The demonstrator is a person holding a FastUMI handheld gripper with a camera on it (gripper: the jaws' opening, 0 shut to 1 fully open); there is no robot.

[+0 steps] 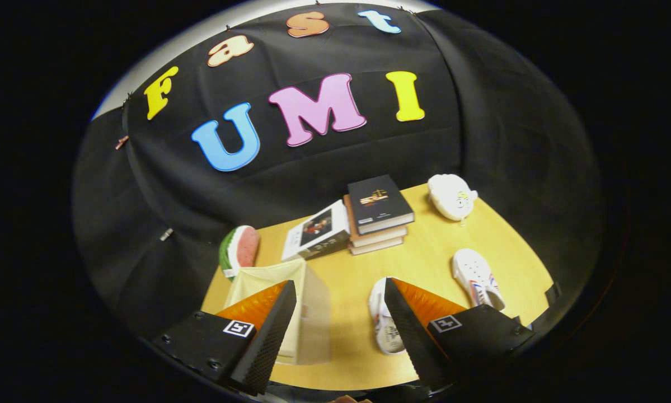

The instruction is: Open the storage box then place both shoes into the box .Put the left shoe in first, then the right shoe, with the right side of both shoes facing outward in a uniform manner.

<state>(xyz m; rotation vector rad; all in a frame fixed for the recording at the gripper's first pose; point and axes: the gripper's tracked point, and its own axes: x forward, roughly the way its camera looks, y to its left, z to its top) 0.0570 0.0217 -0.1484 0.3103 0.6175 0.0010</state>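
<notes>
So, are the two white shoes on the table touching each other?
Apart. In the gripper view, bare table shows between the near shoe and the far shoe. The gripper is open, holding nothing.

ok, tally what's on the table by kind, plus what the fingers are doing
Shoes: 2
Books: 4, three stacked, one leaning on the stack
Storage box: 1
Watermelon-slice toy: 1
White plush toy: 1
Total: 9
Gripper: fingers open, holding nothing.
</notes>
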